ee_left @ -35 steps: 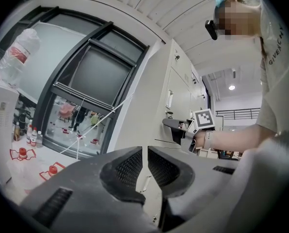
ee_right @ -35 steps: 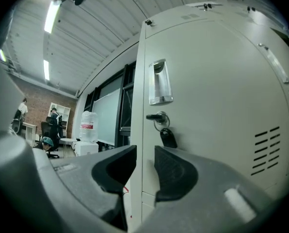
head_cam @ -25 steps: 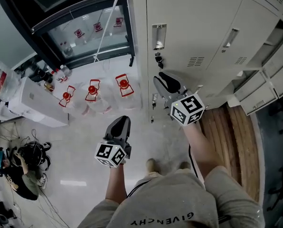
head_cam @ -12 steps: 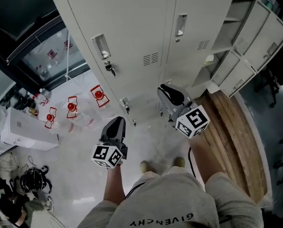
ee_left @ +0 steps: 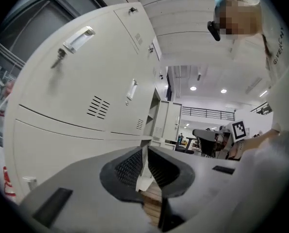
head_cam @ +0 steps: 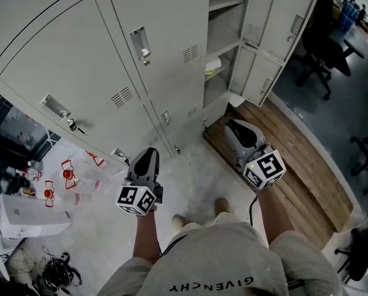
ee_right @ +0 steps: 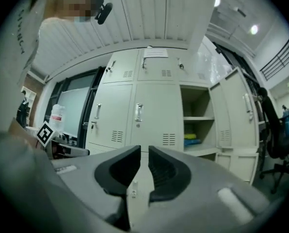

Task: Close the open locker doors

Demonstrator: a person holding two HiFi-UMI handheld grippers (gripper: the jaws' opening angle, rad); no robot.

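Note:
A bank of pale grey lockers point(head_cam: 79, 60) runs across the top of the head view. At its right end two doors stand open: an upper door point(head_cam: 289, 17) and a lower door point(head_cam: 258, 79), beside open shelves point(head_cam: 224, 17) holding a yellowish thing point(head_cam: 213, 66). In the right gripper view the upper door point(ee_right: 234, 106) hangs open to the right of the shelves point(ee_right: 195, 106). My right gripper point(head_cam: 233, 125) point(ee_right: 144, 147) points at the lockers from a distance; its jaws have just been closing to a narrow gap, with nothing between them. My left gripper point(head_cam: 148, 153) point(ee_left: 145, 148) faces the closed lockers, also narrowly open and empty.
A wooden platform point(head_cam: 283, 147) lies on the floor in front of the open lockers. Office chairs point(head_cam: 317, 54) stand at the upper right. Water bottles with red handles point(head_cam: 66, 177) sit on the floor at the left. The person's feet point(head_cam: 199, 214) are on pale floor.
The view has swung right along the lockers, bringing the open doors and shelves nearer. Both grippers moved with it. The right gripper's fingers stand closer together than a second ago.

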